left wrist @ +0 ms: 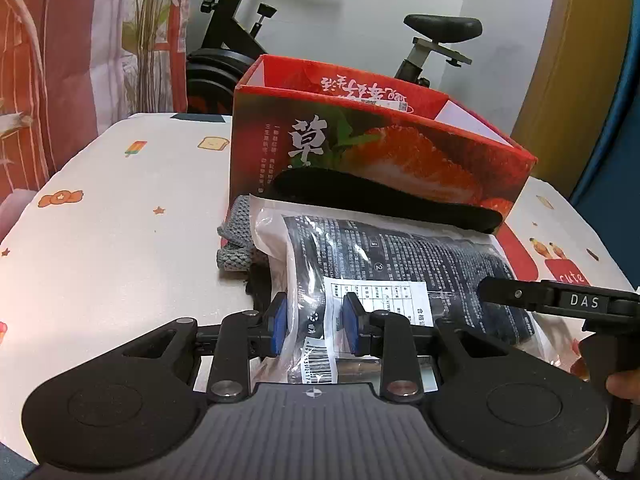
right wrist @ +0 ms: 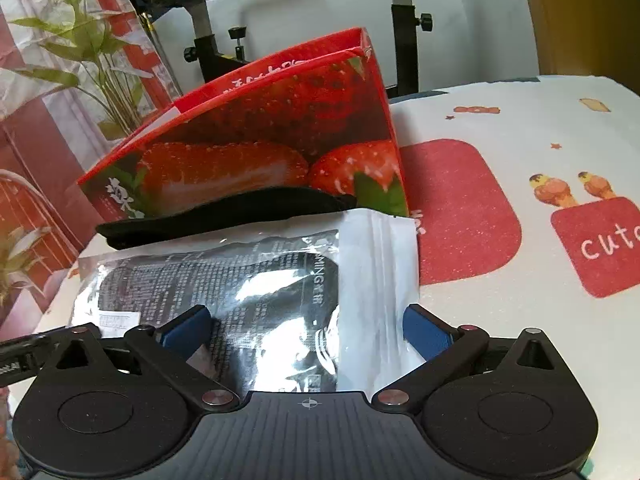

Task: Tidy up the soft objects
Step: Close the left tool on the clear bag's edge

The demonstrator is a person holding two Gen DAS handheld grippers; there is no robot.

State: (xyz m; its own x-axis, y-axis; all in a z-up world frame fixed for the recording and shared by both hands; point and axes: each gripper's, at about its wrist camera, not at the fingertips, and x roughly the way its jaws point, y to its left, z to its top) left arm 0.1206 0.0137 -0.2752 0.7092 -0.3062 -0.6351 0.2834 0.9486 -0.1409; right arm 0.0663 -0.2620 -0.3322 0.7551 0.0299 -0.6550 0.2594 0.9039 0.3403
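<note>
A clear plastic packet [left wrist: 384,264] with dark folded fabric and a white label lies on the table in front of a red strawberry box [left wrist: 384,148]. My left gripper [left wrist: 316,322] is shut on the packet's near end, its blue pads pinching the plastic. In the right wrist view the same packet [right wrist: 256,280] lies between the wide-apart blue pads of my right gripper [right wrist: 306,330], which is open around it. A black padded strip [left wrist: 384,200] leans on the box's front, also visible as the black strip [right wrist: 224,212]. A grey mesh cloth [left wrist: 236,240] pokes out under the packet's left side.
The table wears a white cloth [left wrist: 120,240] printed with red patches and cartoon sweets. The open-topped strawberry box [right wrist: 280,132] stands behind the packet. An exercise bike [left wrist: 240,40] and a red-striped curtain [left wrist: 48,80] are behind the table. A person's hand [left wrist: 624,384] holds the right gripper's handle.
</note>
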